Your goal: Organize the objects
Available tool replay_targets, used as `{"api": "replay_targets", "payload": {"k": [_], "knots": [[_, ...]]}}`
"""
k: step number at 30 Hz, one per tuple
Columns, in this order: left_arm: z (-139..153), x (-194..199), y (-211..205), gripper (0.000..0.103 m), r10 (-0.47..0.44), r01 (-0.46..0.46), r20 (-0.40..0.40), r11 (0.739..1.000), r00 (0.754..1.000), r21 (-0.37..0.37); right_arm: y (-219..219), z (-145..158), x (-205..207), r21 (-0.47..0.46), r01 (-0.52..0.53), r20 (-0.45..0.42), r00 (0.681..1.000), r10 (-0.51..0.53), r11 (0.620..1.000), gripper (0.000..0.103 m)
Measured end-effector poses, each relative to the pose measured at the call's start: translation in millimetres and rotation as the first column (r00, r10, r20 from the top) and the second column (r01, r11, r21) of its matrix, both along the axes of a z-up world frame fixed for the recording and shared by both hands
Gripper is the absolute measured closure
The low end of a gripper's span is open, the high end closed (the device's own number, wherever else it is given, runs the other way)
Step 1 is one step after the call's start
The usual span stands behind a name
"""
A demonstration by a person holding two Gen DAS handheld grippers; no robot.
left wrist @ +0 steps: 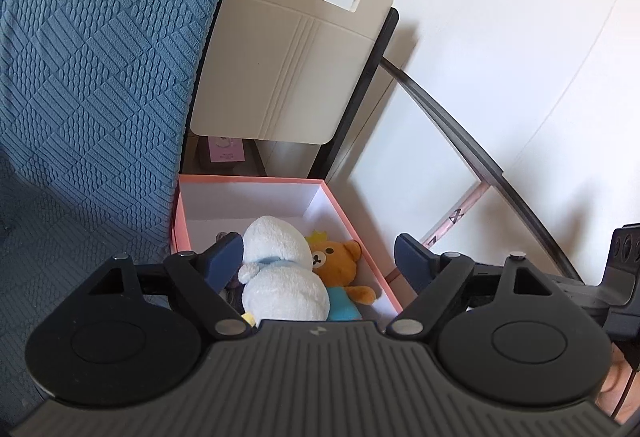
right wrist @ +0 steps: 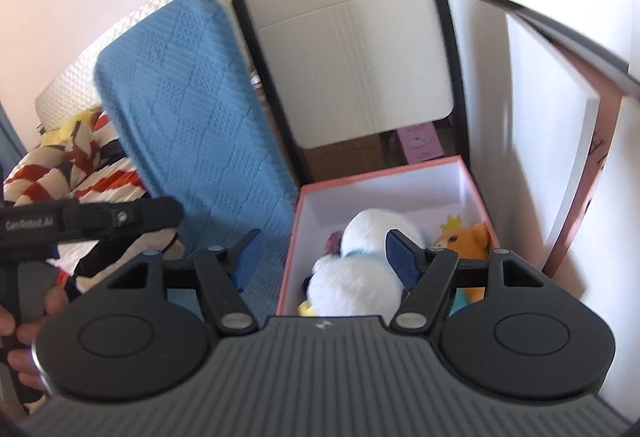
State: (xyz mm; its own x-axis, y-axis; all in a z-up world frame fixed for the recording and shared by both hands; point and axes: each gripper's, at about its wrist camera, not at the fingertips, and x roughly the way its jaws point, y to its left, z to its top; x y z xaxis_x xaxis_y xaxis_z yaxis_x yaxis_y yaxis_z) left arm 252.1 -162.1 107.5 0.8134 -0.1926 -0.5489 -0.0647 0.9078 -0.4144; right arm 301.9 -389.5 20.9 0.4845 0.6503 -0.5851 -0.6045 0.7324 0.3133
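Note:
A pink box (left wrist: 362, 233) with a white inside stands on the floor beside a blue sofa arm. In it lie a white plush (left wrist: 280, 269), an orange bear plush (left wrist: 340, 265) with a yellow crown, and a dark plush mostly hidden under the white one. My left gripper (left wrist: 318, 257) is open and empty, hovering over the box. In the right wrist view the box (right wrist: 292, 237) shows the same white plush (right wrist: 360, 269) and orange bear (right wrist: 472, 237). My right gripper (right wrist: 324, 257) is open and empty above the box's left wall.
A beige chair (left wrist: 288, 65) with a black frame stands behind the box. The box's lid (right wrist: 580, 173) leans against the white wall on the right. The blue sofa arm (right wrist: 200, 117) is on the left, with a striped blanket (right wrist: 72, 165) beyond. The other handheld gripper (right wrist: 80, 221) shows at left.

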Motion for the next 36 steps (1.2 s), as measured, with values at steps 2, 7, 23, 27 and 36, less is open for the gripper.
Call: {"api": "replay_targets", "payload": {"k": [2, 7, 23, 27, 36], "knots": [[-5, -9, -1, 0.017, 0.001, -0.001, -0.003, 1.000, 1.000, 0.003, 2, -10, -9, 0.000, -0.006, -0.022, 1.000, 0.006, 1.000, 0.034], [-16, -24, -8, 0.017, 0.007, -0.007, -0.007, 1.000, 1.000, 0.030, -4, -27, -26, -0.012, 0.003, -0.063, 0.998, -0.003, 1.000, 0.034], [-40, -52, -23, 0.012, 0.039, -0.039, 0.000, 0.999, 0.999, 0.012, -15, -59, -45, -0.040, 0.070, -0.115, 0.991, -0.074, 0.997, 0.008], [-47, -50, -25, 0.012, 0.032, -0.031, -0.020, 0.999, 0.999, 0.018, -14, -64, -46, -0.052, 0.078, -0.124, 0.989, -0.083, 0.996, 0.008], [-55, -46, -30, 0.012, 0.018, -0.017, -0.039, 0.999, 0.999, 0.027, -16, -65, -47, -0.054, 0.084, -0.132, 0.987, -0.091, 0.995, 0.008]]}}
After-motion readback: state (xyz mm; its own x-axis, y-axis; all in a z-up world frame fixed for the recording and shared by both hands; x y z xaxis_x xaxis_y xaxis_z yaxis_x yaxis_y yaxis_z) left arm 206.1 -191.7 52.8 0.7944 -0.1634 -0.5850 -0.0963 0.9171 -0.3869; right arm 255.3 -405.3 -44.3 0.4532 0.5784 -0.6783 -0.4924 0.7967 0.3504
